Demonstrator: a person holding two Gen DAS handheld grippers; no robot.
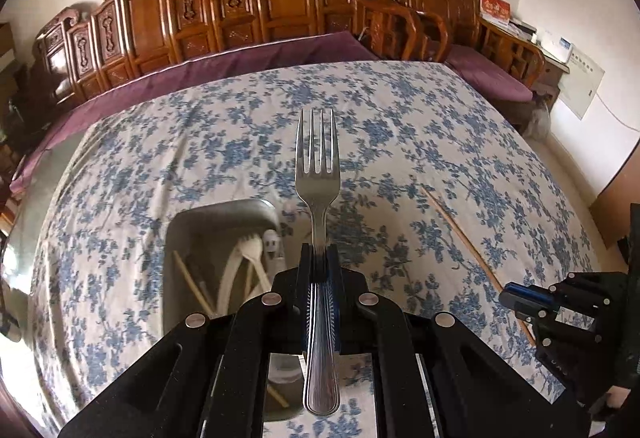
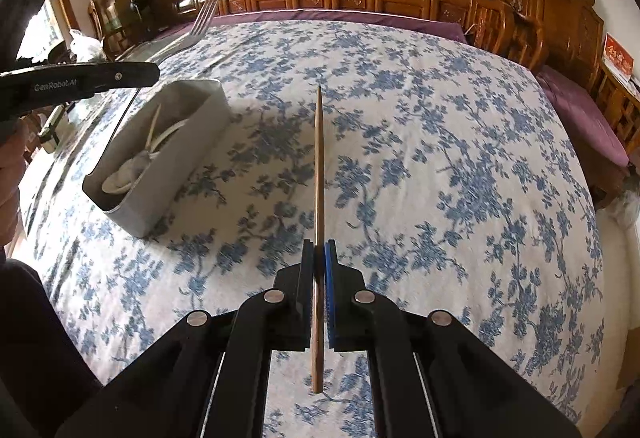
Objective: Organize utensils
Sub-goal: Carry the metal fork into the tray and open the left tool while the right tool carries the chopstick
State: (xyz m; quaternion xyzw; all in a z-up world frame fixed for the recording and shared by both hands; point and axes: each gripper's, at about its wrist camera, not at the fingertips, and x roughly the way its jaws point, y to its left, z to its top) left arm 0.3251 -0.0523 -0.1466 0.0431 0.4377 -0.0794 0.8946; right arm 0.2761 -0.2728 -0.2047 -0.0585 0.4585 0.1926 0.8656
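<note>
My left gripper (image 1: 319, 252) is shut on a metal fork (image 1: 318, 165), tines pointing away, held above the near end of a grey utensil box (image 1: 216, 213). The box holds white plastic cutlery (image 1: 250, 250) and a wooden chopstick (image 1: 192, 282). My right gripper (image 2: 319, 248) is shut on a wooden chopstick (image 2: 319, 165), pointing forward above the table. In the right wrist view the box (image 2: 176, 161) stands to the left, with the left gripper (image 2: 80, 77) and the fork (image 2: 196, 27) above it. In the left wrist view the right gripper (image 1: 520, 298) and its chopstick (image 1: 456, 226) are at the right.
The table is covered by a blue floral cloth (image 2: 440, 157). A carved wooden bench with purple cushions (image 1: 240, 65) runs along the far side, and a wooden chair (image 1: 400, 25) stands at the far right corner.
</note>
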